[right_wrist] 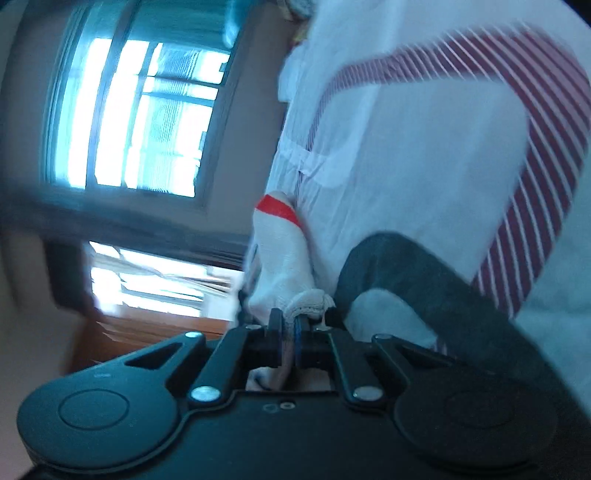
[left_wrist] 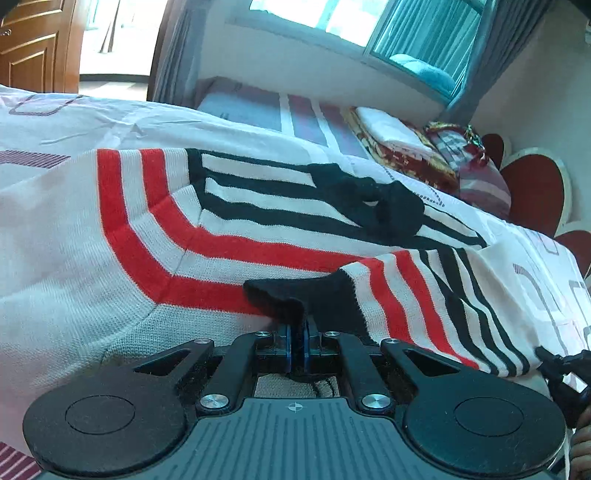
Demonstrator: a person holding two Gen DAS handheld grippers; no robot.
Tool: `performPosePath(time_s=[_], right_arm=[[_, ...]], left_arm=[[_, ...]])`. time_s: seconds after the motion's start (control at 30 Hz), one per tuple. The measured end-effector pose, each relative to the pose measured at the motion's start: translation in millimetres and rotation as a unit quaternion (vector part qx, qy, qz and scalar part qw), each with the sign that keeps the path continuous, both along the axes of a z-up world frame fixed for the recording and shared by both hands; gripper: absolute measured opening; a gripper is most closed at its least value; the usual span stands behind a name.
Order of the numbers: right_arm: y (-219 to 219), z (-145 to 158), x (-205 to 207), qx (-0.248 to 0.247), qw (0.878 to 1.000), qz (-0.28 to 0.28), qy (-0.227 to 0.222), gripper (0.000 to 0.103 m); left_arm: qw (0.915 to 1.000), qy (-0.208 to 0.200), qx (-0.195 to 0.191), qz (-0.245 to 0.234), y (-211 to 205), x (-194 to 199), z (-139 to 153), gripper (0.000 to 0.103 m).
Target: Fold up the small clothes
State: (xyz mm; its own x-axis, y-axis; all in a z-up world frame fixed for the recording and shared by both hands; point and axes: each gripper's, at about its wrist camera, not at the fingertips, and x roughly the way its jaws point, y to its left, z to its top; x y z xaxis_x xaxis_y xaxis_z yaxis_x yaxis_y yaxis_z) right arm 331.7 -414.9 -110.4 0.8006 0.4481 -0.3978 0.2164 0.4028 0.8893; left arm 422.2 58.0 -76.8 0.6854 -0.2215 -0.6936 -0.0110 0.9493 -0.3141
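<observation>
A small knit sweater [left_wrist: 110, 229], white with red and black stripes and a black collar, lies spread on the bed. My left gripper [left_wrist: 298, 328] is shut on the black cuff of its sleeve [left_wrist: 406, 295], which is folded over the body. In the tilted, blurred right wrist view, my right gripper [right_wrist: 290, 328] is shut on a white knit edge of the sweater [right_wrist: 280, 254] with a red stripe, held up off the bed sheet [right_wrist: 424, 155].
The white bed sheet [left_wrist: 92, 122] has purple square prints. Folded blankets and pillows [left_wrist: 406, 147] are stacked at the far side, next to a red and white headboard [left_wrist: 535, 184]. A window [left_wrist: 406, 29] and a wooden door [left_wrist: 33, 44] are behind.
</observation>
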Motion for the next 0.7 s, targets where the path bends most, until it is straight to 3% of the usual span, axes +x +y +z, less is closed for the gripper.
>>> performPosePath(time_s=[0.1, 0.2, 0.33, 0.37, 0.43, 0.57, 0.6, 0.67, 0.7], right_arm=[[-0.2, 2.5, 1.5, -0.014, 1.0, 0.016, 0.002, 0.005], [-1.4, 19.0, -2.9, -0.037, 0.997, 0.073, -0.009, 0.024], [-14.1, 60.7, -15.6, -0.136, 0.983, 0.112, -0.059, 0.025], [-19.0, 67.9, -12.2, -0.148, 0.98, 0.113, -0.069, 0.025], [-25.8, 81.5, 1.9, -0.174, 0.974, 0.114, -0.085, 0.03], [-26.3, 89.6, 43.7, -0.225, 0.961, 0.111, -0.119, 0.061], [-23.7, 86.4, 55.7, -0.232, 0.959, 0.114, -0.117, 0.062], [-22.3, 78.6, 77.4, -0.224, 0.962, 0.108, -0.108, 0.061], [-22.6, 75.1, 85.4, -0.218, 0.964, 0.103, -0.113, 0.061]], left_arm=[[1.0, 0.0, 0.002, -0.002, -0.7, -0.1, 0.9, 0.006], [1.0, -0.006, 0.002, -0.006, -1.1, -1.4, 2.1, 0.006], [0.9993, -0.025, 0.017, -0.024, -2.4, -8.0, 5.6, 0.008], [0.9991, -0.028, 0.024, -0.023, -2.0, -9.6, 7.1, 0.03], [0.9982, -0.047, 0.034, -0.015, 0.1, -12.0, 12.5, 0.062], [0.9987, -0.049, 0.011, -0.009, 7.7, 2.4, 17.6, 0.062], [0.9989, -0.042, 0.013, -0.014, 6.3, 7.7, 16.2, 0.06], [0.9992, -0.018, 0.035, -0.008, 2.5, 17.9, 9.6, 0.04], [0.9992, -0.016, 0.037, -0.004, 2.5, 19.9, 7.0, 0.038]])
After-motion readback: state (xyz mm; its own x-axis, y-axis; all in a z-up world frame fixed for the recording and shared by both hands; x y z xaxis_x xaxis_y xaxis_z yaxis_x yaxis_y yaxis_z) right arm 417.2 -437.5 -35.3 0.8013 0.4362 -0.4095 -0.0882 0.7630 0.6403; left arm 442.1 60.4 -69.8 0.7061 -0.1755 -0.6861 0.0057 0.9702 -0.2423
